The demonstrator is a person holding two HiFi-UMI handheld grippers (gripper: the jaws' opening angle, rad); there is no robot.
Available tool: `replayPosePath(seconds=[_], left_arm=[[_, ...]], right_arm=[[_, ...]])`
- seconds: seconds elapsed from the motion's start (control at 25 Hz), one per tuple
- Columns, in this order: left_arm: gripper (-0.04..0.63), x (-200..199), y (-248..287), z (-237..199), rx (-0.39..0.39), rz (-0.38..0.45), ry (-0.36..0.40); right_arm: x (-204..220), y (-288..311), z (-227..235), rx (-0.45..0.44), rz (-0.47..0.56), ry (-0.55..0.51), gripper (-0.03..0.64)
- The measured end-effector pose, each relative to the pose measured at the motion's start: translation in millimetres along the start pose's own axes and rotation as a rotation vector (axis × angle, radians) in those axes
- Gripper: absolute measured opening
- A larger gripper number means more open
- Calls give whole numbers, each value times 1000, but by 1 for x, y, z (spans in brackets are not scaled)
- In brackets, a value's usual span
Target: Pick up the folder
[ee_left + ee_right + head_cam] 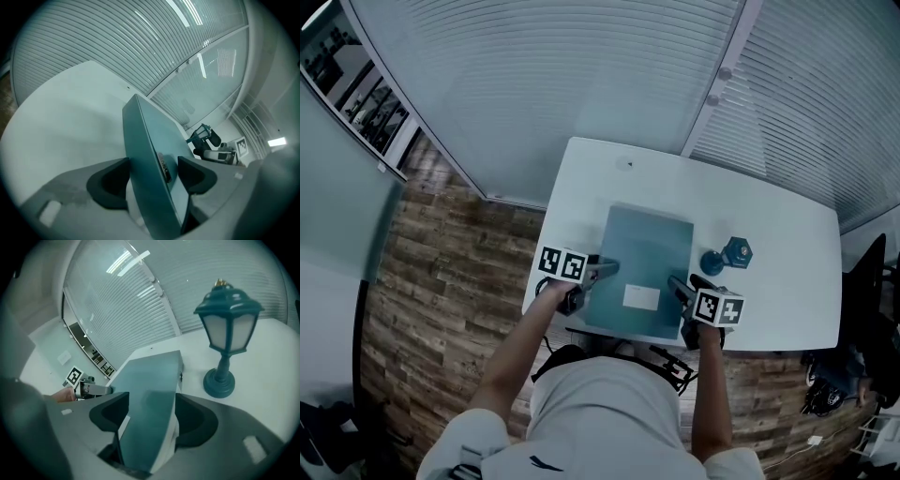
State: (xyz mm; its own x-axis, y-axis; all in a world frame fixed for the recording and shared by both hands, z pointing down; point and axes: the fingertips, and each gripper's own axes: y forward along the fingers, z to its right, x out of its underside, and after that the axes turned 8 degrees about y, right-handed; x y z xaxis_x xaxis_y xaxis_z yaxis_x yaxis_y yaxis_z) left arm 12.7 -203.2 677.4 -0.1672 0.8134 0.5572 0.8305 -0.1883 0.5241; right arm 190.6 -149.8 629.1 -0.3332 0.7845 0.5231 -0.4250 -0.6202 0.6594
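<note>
A thick teal folder [647, 262] with a white label [640, 297] lies on the white table [769, 216]. My left gripper [605, 270] sits at the folder's left edge. In the left gripper view the folder [145, 154] stands deep between the jaws, and the left gripper [152, 164] is shut on it. My right gripper [678, 284] is at the folder's right front corner. The right gripper view has the folder [150, 394] filling the gap from pad to pad, with the right gripper [151, 399] shut on it. Whether the folder is off the table I cannot tell.
A small teal lantern-shaped lamp [727, 255] stands on the table just right of the folder, close to my right gripper; the same lamp [227, 324] rises beside the jaws. Slatted blinds lie beyond the table's far edge. Wood floor [450, 272] is to the left.
</note>
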Motion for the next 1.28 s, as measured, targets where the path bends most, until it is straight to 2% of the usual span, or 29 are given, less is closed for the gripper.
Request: replayPosePath(seconds=[0.16,0.36,0.56,0.64,0.68,0.92,1.12,1.28], left_arm=[[341,0,-2,1,-1,-3,0],[341,0,1,0,3,-9,-7],[341,1,0,0,2,-14,-8],[341,0,-1,-1,-1,-13,-8],[341,0,-1,-1,-3,-11,-9],[341,0,-2,-2,-16,11,-8],[337,-5,-7,4,-56,101,30],[339,-8,-12,10,-48,192,66]], right_arm=[[12,31,17,28,-170,38,415],[14,53,23,-28,-273,120,477],[16,54,20,-26,-334,97,480],[16,56,16,-33,-315,98,479],[17,57,14,-39,-297,102,442],[16,58,11,-50,-181,109,451],[12,53,5,-77,-35,86,449],[5,44,-1,-81,37,37,446]])
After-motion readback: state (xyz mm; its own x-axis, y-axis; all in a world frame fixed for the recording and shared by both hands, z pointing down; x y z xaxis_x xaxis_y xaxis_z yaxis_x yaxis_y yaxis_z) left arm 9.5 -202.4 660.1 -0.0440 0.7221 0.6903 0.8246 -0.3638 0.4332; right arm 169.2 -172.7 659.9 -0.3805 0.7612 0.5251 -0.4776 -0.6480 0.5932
